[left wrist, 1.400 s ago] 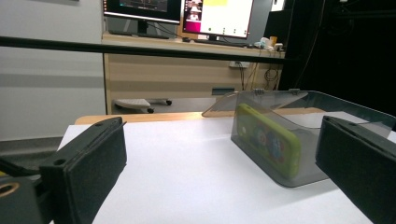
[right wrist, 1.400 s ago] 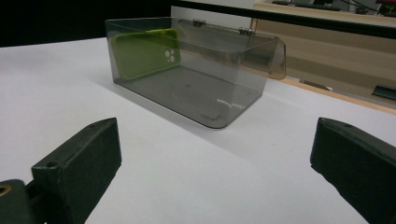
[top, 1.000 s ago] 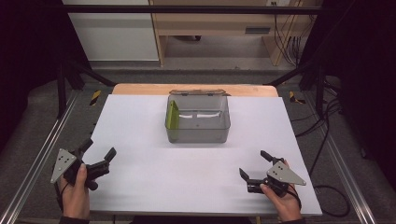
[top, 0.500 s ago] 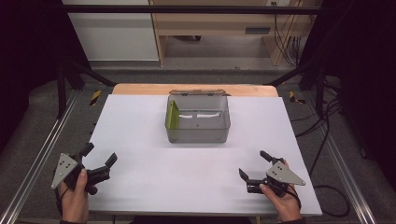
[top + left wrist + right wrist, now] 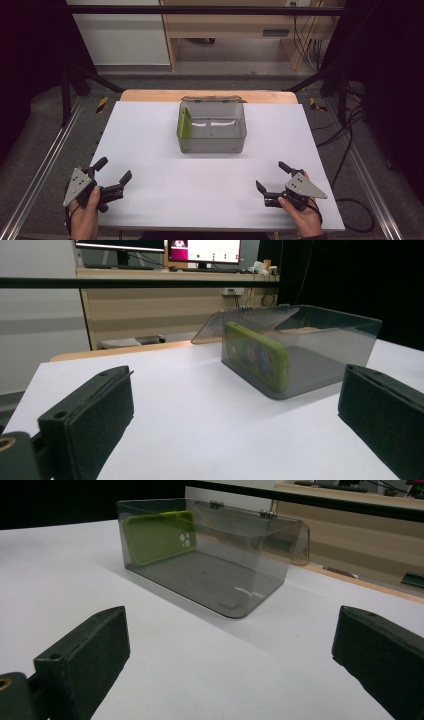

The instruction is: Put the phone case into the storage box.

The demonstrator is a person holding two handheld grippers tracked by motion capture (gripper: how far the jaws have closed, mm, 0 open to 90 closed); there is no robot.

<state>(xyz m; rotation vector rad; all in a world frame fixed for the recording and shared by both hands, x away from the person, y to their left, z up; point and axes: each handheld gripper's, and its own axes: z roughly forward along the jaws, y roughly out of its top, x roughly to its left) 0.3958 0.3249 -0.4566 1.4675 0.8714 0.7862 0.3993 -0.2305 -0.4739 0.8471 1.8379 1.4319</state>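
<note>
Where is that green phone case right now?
In the high view, the green phone case stands on edge inside the clear box, against its left wall.

The box looks like smoky clear plastic, smooth and glossy, with small metal hinges on its lid. The phone case inside seems soft matt green rubber or plastic. The table has a smooth matt white top with a wooden edge behind.
</note>
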